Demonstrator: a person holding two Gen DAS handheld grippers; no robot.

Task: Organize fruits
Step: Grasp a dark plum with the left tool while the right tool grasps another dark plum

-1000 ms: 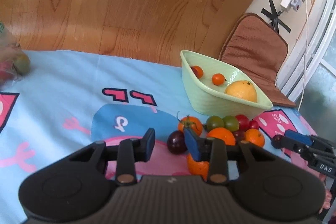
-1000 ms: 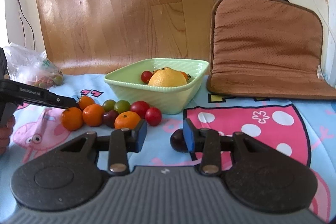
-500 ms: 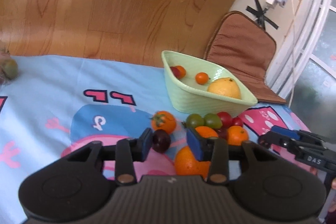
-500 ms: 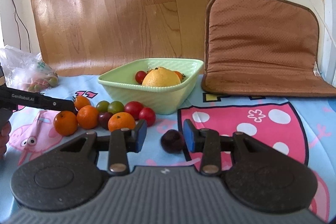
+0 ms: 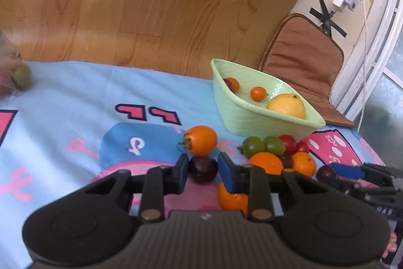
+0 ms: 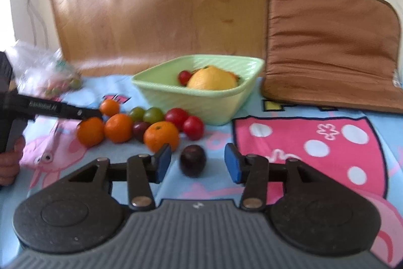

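Cartoon-print blue cloth [image 5: 63,102] covers the surface. Nearest, the left gripper [image 5: 202,172] is clamped on a dark purple tomato [image 5: 203,169]. The right gripper [image 6: 197,163] is opening, another dark tomato [image 6: 193,160] loose between its pads. Beyond lie oranges [image 6: 161,136] and small tomatoes [image 6: 176,117], then the green basket [image 6: 201,102] toward the cloth's far edge.

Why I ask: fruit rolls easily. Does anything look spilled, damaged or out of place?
Nothing spilled or damaged. Most loose fruit sits clustered beside the green bowl; one dark plum lies apart on the cloth, nearer the camera.
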